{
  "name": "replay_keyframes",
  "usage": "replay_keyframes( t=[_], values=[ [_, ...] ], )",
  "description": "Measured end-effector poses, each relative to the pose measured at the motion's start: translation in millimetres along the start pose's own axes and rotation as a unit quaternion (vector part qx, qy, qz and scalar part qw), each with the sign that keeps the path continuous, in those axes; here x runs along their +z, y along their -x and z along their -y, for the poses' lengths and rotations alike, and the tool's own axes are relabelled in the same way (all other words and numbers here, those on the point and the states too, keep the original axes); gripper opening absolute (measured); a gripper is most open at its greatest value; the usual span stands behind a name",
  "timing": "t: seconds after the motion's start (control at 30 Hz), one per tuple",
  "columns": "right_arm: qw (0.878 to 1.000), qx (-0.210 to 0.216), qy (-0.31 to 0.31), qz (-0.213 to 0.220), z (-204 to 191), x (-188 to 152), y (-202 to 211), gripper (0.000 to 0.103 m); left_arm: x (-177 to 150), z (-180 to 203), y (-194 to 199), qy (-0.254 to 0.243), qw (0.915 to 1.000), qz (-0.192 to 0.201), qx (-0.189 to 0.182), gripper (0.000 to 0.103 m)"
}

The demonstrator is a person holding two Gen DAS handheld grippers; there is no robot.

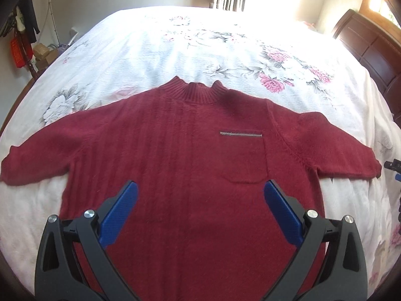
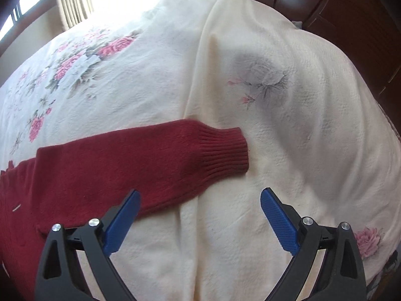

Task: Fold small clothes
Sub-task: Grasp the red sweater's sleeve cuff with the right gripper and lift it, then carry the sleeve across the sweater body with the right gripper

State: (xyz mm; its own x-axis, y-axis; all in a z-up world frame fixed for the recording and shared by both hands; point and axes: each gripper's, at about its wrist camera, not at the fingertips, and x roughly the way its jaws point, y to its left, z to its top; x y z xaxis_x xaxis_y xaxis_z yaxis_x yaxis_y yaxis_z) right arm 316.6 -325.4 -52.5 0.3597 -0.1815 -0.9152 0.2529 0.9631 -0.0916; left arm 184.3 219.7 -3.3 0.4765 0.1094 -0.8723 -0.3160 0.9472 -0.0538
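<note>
The red sweater [image 1: 190, 150] lies flat, front up, on the floral bedspread [image 1: 175, 50], sleeves out to both sides. The left gripper [image 1: 200, 190] hovers over the lower body, jaws spread, holding nothing. The knit looks soft, light and limp — it will likely drape and sag rather than hold a crease (fuzzy surface, so slip is unlikely). The right gripper [image 2: 200, 198] hangs just short of the right sleeve [image 2: 140, 155], jaws spread. Suggested hold: the ribbed cuff [image 2: 223, 148] — the firmest edge.
</note>
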Motion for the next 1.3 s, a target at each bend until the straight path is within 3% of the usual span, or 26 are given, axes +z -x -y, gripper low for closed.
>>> replay_keyframes(
  t=[0.07,0.27,0.4,0.47,0.53,0.6,0.8,0.97,1.1,1.3],
  values=[
    [1.0,0.001,-0.008,-0.011,13,8,-18,0.096,8,20,-13,-0.013,0.9999,0.002,0.011,0.1],
    [0.997,0.048,-0.032,-0.057,34,23,-69,0.089,20,58,-49,-0.024,0.9994,-0.023,-0.001,0.1],
    [0.993,0.084,-0.048,-0.066,42,25,-88,0.072,21,68,-66,-0.023,0.9992,-0.031,-0.001,0.1],
    [0.994,0.085,-0.048,-0.055,46,25,-86,0.062,21,69,-69,-0.024,0.9992,-0.032,-0.001,0.1],
    [0.994,0.087,-0.043,-0.043,50,24,-81,0.04,19,67,-72,-0.027,0.9991,-0.031,0.007,0.1],
    [0.992,0.118,-0.041,-0.029,50,24,-72,0.022,18,65,-72,-0.027,0.999,-0.033,0.008,0.1],
    [0.992,0.122,-0.008,0.024,29,22,-25,0.018,22,49,-64,-0.02,0.9993,-0.028,0.011,0.1],
    [0.986,0.153,0.049,0.051,-20,18,14,0.018,32,24,-61,0.002,0.9994,-0.03,0.018,0.1],
    [0.973,0.197,0.107,0.059,-81,7,38,0.018,35,5,-61,0.009,0.9992,-0.031,0.025,0.1],
    [0.94,0.283,0.188,0.04,-190,-27,56,0.018,35,-14,-59,0.019,0.9992,-0.033,0.007,0.1]
  ],
)
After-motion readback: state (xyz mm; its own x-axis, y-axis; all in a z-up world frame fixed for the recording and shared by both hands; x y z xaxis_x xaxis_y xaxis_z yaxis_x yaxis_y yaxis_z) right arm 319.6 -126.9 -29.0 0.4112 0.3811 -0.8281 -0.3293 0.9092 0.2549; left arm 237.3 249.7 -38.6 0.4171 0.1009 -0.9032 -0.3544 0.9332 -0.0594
